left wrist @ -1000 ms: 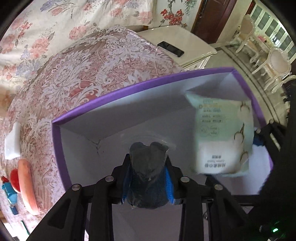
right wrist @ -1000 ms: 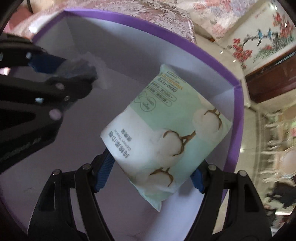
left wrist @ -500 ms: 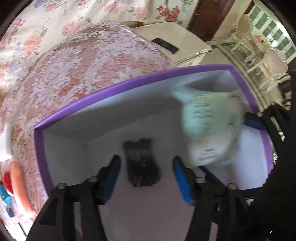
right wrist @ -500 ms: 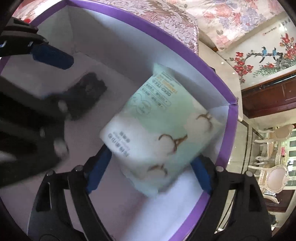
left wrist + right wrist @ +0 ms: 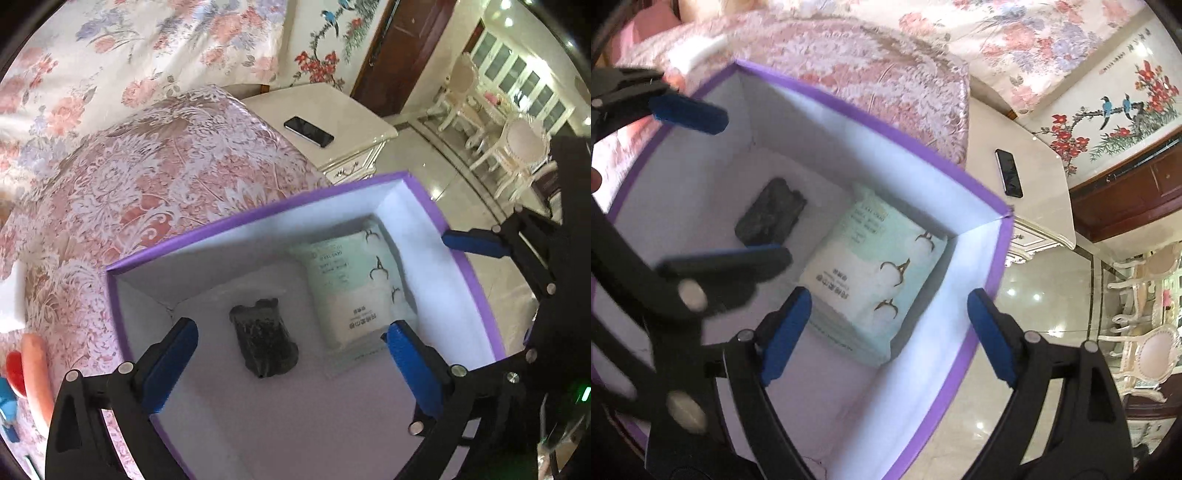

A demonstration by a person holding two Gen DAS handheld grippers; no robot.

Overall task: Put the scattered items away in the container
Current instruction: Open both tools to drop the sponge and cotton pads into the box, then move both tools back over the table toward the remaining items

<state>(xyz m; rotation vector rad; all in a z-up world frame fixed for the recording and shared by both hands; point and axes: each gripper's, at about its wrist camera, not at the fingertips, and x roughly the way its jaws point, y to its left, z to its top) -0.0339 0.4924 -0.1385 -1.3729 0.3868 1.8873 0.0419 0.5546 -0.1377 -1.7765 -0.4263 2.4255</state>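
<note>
A purple-rimmed box (image 5: pixel 236 218) with white inside walls (image 5: pixel 886 136) stands on the floral bedspread. On its floor lie a dark wrapped bundle (image 5: pixel 264 338) (image 5: pixel 770 212) and a mint-and-white cotton tissue pack (image 5: pixel 354 286) (image 5: pixel 875 269). My left gripper (image 5: pixel 291 343) is open and empty above the box, over the bundle. My right gripper (image 5: pixel 890 314) is open and empty above the box, over the tissue pack. Each gripper shows in the other's view.
A pink floral bedspread (image 5: pixel 147 177) surrounds the box. A carrot-like orange item (image 5: pixel 35 373), a red item (image 5: pixel 13 373) and a blue item (image 5: pixel 7 406) lie at the left edge. A phone (image 5: pixel 308 131) lies on a cream nightstand (image 5: pixel 332 122). Tiled floor and chairs are at right.
Both grippers opened and let go: the dark bundle and the tissue pack dropped to the box floor. Both grippers then rose higher above the box.
</note>
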